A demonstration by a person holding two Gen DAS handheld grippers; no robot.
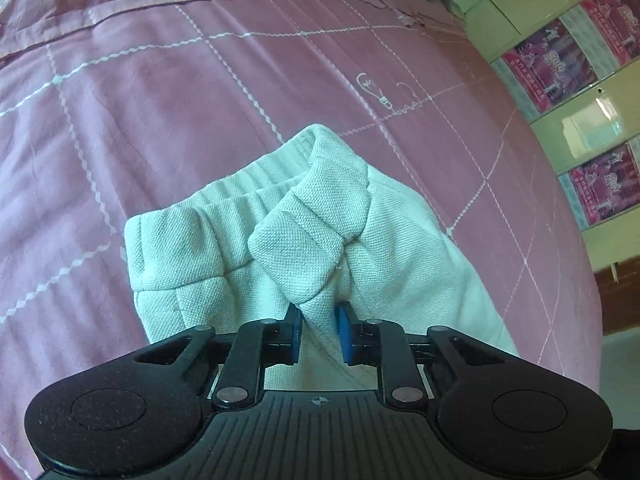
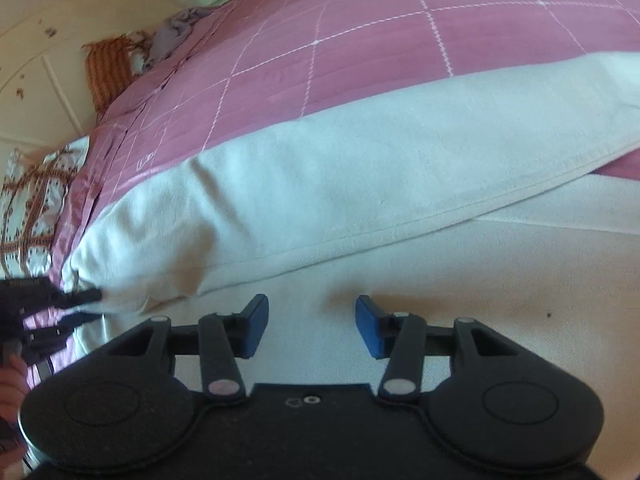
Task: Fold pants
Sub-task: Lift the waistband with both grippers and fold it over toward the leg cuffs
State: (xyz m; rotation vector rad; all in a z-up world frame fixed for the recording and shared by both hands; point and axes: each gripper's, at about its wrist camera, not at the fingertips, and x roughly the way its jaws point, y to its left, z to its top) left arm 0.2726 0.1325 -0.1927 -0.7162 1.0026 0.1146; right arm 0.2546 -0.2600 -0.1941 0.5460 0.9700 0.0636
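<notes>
One pair of white pants (image 1: pixel 256 240) lies on the pink checked bedspread (image 1: pixel 160 120), and the left gripper (image 1: pixel 319 330) pinches a bunched fold of it between its blue pads, jaws narrow. Right gripper (image 2: pixel 312 328) hovers w/ jaws apart, nothing between, over flat white cloth. Only the right view shows the left gripper from outside, edge-cut & blurred, a hand (image 2: pixel 10 380) behind it; patterned pillows (image 2: pixel 108 68) beyond.

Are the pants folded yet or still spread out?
Partly folded. The white pants lie doubled on the pink bedspread, cuff bunched over waistband; the left hand-held gripper pinches a fold.
</notes>
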